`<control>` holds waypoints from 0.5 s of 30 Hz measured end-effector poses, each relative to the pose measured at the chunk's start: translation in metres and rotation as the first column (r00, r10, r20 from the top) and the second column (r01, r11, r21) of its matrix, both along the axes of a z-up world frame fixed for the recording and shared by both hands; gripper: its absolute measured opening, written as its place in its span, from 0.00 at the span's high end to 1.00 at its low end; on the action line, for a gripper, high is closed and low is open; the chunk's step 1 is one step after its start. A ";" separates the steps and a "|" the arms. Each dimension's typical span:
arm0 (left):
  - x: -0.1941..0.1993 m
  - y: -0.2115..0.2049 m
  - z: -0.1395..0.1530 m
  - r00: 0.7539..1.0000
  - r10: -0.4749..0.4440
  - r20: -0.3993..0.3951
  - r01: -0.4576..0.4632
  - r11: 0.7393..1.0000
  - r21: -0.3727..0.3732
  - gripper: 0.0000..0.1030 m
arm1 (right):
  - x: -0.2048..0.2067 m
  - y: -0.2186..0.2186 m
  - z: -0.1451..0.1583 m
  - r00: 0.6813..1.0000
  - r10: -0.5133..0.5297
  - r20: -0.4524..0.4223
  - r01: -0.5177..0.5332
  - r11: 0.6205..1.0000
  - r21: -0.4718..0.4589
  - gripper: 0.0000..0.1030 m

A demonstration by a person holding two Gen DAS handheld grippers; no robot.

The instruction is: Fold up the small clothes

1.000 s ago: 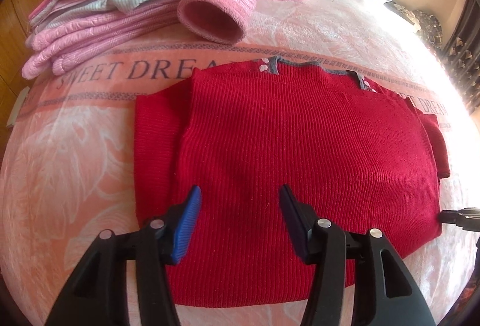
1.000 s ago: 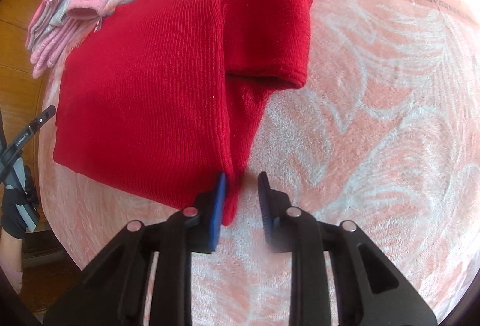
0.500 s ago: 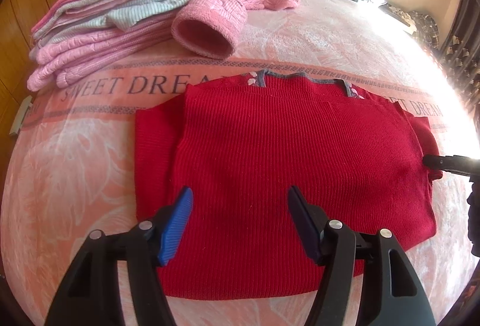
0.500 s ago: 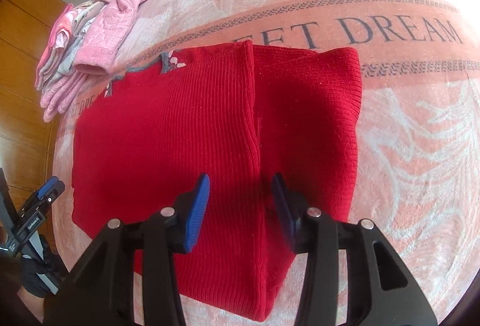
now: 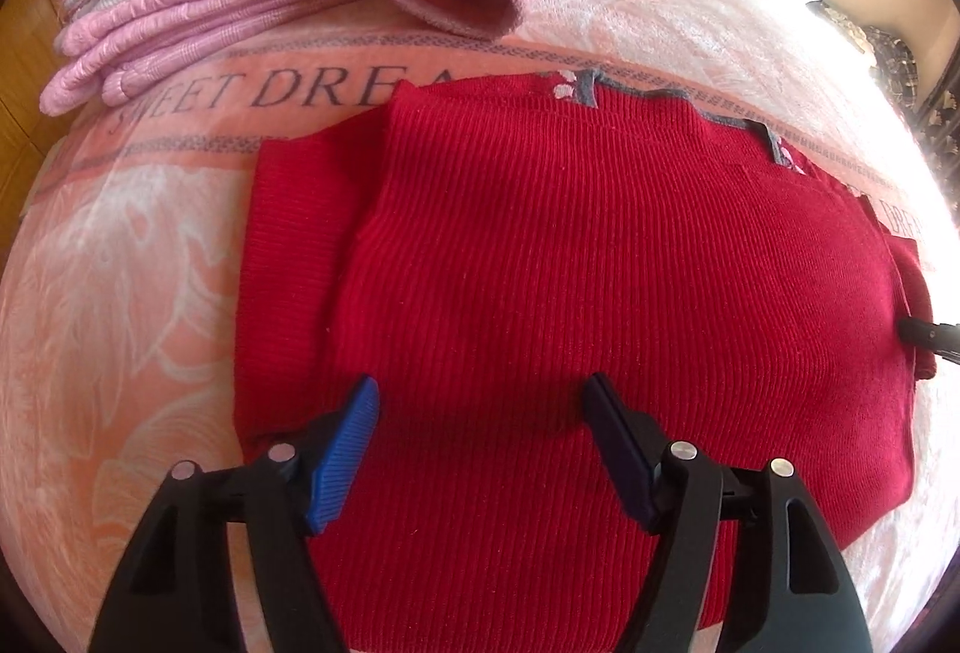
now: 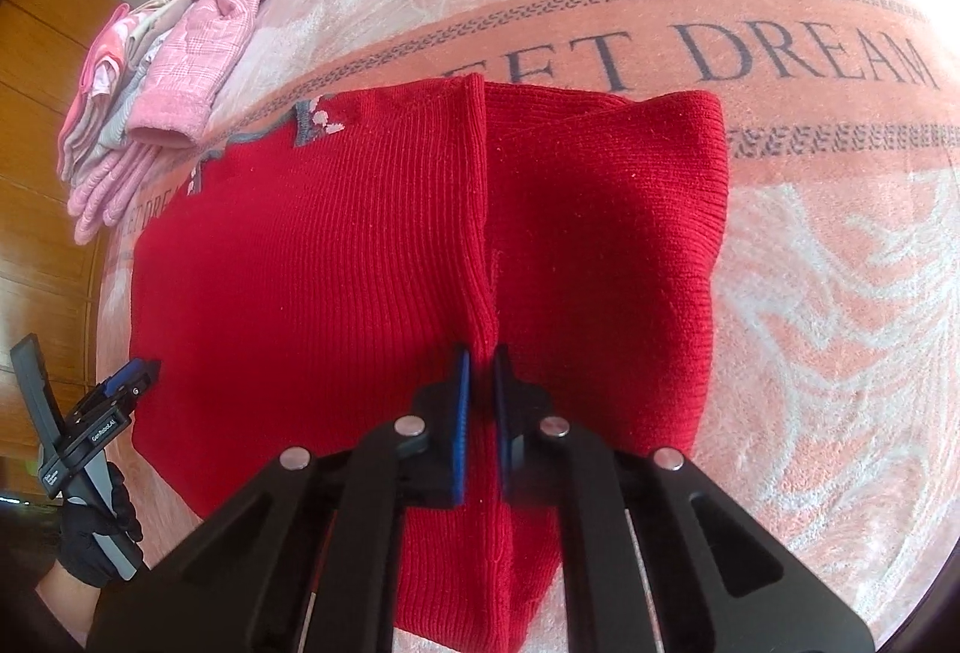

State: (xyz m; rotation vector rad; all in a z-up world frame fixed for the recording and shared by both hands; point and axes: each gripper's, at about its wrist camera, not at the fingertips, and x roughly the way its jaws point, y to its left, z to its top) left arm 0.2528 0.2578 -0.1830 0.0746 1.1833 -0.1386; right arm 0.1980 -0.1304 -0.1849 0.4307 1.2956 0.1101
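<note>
The right claw [image 6: 480, 401] is nearly closed, pinching a ridge of the red sweater [image 6: 312, 257] where body meets folded-in sleeve. The left claw [image 5: 480, 413] hangs wide open over the hem, gripping nothing. The sweater lies flat on the bed [image 5: 132, 293], back up, both sleeves tucked inward — so the side folds look done and the halving remains. Ribbed knit, grey-trimmed collar; a stack of folded pink clothes [image 5: 198, 11] sits beyond.

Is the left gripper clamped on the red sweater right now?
No. The left gripper has its jaws spread wide above the red sweater, pinching no fabric.
</note>
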 end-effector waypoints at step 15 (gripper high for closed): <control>0.000 -0.014 0.022 1.000 -0.017 0.021 0.017 1.000 -0.013 0.27 | -0.038 -0.030 0.025 0.998 -0.064 0.015 0.062 0.991 0.120 0.55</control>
